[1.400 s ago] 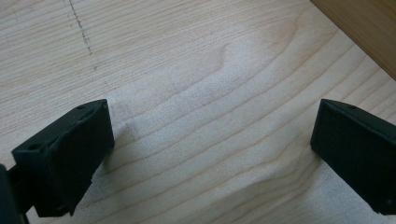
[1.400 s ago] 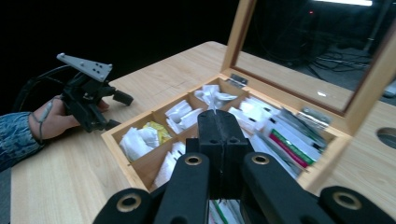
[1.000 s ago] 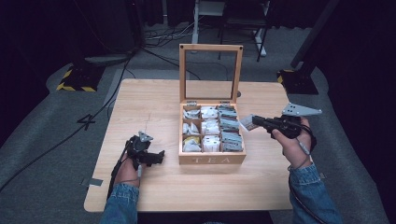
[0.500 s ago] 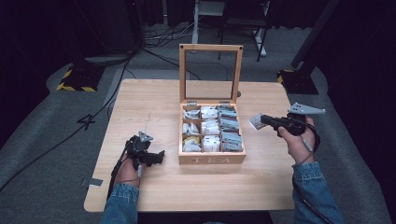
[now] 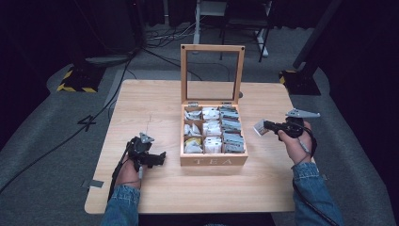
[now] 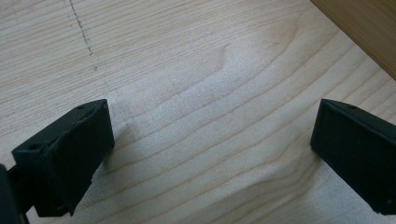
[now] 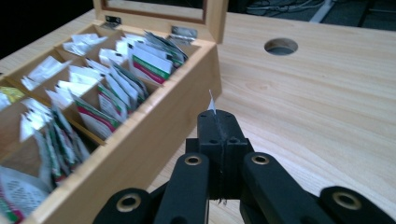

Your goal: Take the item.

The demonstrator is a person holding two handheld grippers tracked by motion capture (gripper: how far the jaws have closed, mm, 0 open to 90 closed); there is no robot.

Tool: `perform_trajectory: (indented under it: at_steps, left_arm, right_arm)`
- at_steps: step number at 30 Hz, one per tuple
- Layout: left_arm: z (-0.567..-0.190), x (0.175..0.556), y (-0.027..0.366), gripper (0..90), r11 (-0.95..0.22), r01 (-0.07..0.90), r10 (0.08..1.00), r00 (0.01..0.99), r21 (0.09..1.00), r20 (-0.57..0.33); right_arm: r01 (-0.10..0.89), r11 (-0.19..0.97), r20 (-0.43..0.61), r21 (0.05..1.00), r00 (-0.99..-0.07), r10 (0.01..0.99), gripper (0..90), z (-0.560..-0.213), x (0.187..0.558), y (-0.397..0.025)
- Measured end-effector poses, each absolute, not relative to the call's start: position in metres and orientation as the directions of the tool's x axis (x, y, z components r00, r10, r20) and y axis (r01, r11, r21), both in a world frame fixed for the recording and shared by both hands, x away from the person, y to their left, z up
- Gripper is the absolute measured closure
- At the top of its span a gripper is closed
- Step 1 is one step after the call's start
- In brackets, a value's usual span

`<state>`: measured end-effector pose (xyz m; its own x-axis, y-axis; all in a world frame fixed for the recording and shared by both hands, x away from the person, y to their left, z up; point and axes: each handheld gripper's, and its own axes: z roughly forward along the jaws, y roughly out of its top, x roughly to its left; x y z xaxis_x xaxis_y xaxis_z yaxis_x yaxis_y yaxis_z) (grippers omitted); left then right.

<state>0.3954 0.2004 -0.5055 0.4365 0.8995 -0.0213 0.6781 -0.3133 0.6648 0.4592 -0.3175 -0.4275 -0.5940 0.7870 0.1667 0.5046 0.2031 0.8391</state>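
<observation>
- Bench (image 5: pixel 160 103) of pale wood in the high view carries a wooden tea box (image 5: pixel 214 160) at its middle, its glass-paned lid (image 5: pixel 212 73) standing upright at the far edge.
- Left hand-held gripper (image 5: pixel 157 159) rests low on the bench, just to the left of the box front, jaws pointing toward the box wall.
- Right hand-held gripper (image 5: pixel 261 127) is held above the bench to the right of the box, apart from it, with a small pale tea packet (image 5: pixel 258 127) at its tip.
- Left gripper view: the left hand-held gripper (image 6: pixel 210 140) has its jaws spread wide with bare bench (image 6: pixel 196 70) between them and nothing held; a corner of the tea box (image 6: pixel 364 28) lies ahead and to the right.
- Right gripper view: the right hand-held gripper (image 7: pixel 218 122) has its jaws pressed together on the tea packet (image 7: pixel 212 102), of which a thin white edge sticks up past the tips.
- Tea box (image 7: pixel 154 126) lies to the left of that gripper, its compartments full of upright packets; a round hole (image 7: pixel 280 46) in the bench is ahead and to the right.
</observation>
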Motion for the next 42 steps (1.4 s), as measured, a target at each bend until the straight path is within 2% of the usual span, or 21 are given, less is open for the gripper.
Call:
perform_trajectory:
  at_steps: [9, 30, 36, 42]
  left_arm:
    - [-0.505, 0.395, 0.2, 0.0, -0.313, 0.678, 0.899, 0.436, 0.665, -0.021]
    - [-0.505, 0.395, 0.2, 0.0, -0.314, 0.678, 0.899, 0.437, 0.665, -0.021]
    - [-0.505, 0.395, 0.2, 0.0, -0.314, 0.678, 0.899, 0.437, 0.665, -0.021]
    - [-0.505, 0.395, 0.2, 0.0, -0.313, 0.678, 0.899, 0.437, 0.665, -0.021]
  right_arm:
    - [0.548, 0.19, 0.191, 0.815, -0.563, 0.804, 90.0, -0.446, 0.466, -0.323]
    - [0.628, 0.17, 0.226, 0.759, -0.499, 0.836, 89.6, -0.462, 0.471, -0.33]
    - [0.649, 0.14, 0.239, 0.748, -0.461, 0.855, 75.2, -0.466, 0.472, -0.333]
    - [0.646, 0.104, 0.227, 0.757, -0.408, 0.884, 53.8, -0.474, 0.476, -0.34]
